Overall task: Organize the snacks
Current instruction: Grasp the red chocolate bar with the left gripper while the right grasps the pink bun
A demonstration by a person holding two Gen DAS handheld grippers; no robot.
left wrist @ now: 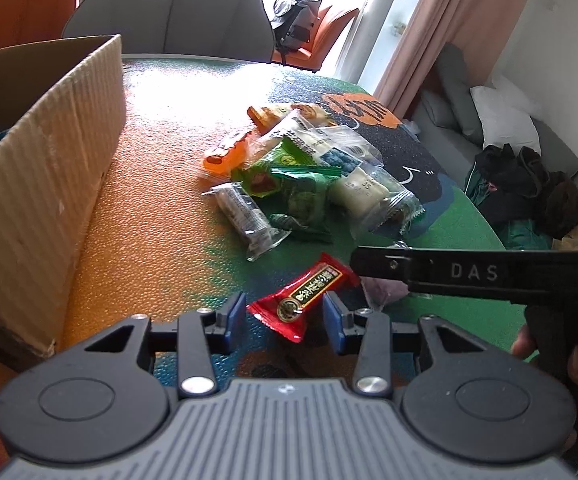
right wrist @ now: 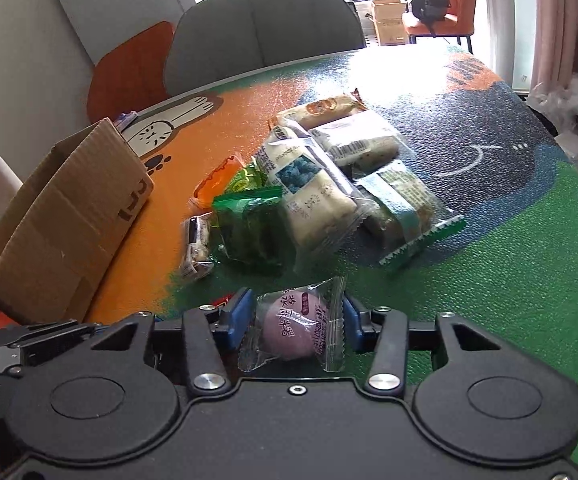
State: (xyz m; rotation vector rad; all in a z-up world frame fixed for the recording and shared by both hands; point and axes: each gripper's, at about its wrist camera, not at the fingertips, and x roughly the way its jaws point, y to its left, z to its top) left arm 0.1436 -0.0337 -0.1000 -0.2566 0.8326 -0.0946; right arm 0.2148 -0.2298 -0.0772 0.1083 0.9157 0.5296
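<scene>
Resting between blue pads, a small red foil snack packet with a gold label [left wrist: 303, 298] sat in the left hand-held gripper [left wrist: 285, 316], its jaws narrowed onto the wrapper low over the desk [left wrist: 149, 240]. Just beside it, the right hand-held gripper [right wrist: 295, 320] clamped a round lilac mochi in a clear wrapper [right wrist: 293, 326], the pads pressing the crinkled plastic. Beyond both, a loose pile of wrapped snacks [left wrist: 301, 176] lay on the desk's colourful patterned mat. An open brown cardboard box [left wrist: 45, 184] stood to the left, probably the intended destination for both held items.
</scene>
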